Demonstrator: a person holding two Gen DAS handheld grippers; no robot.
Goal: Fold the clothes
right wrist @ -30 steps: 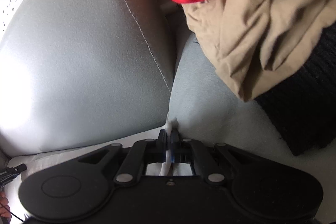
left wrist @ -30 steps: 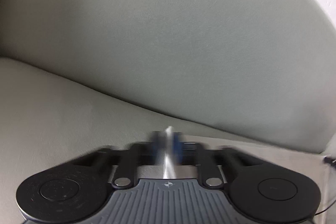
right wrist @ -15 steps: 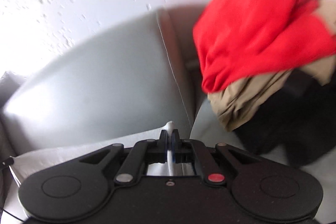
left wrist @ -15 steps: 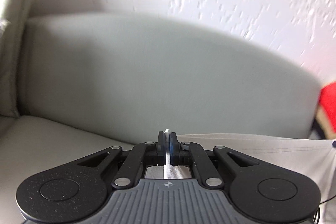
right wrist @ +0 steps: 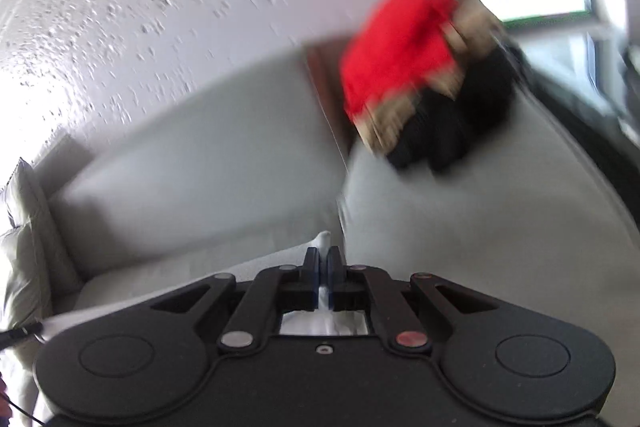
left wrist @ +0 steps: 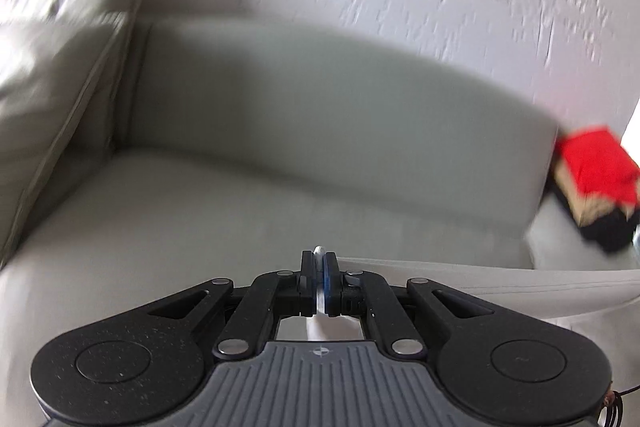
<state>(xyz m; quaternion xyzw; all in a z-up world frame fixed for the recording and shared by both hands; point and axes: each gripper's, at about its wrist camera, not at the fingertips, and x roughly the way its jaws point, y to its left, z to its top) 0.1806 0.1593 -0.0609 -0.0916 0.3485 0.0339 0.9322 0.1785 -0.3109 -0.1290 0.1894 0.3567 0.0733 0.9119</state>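
Evidently the pale cloth (left wrist: 500, 277) is pinched at two points so its top edge stretches taut between them: the left gripper (left wrist: 319, 279) is clenched on one bit of the hem, the right gripper (right wrist: 323, 277) on another, both held up over the grey sofa (left wrist: 320, 131). The seat ahead lies bare and wide; a pile of clothes (right wrist: 416, 75) crowds only the far right end, a cushion (left wrist: 60, 75) the left.

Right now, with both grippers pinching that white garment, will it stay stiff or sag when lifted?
Likely floppy: the white garment stretches as a thin sheet between the left gripper and right gripper. Probably light, since narrow pinches hold it. Its middle would likely sag if the grippers converge.
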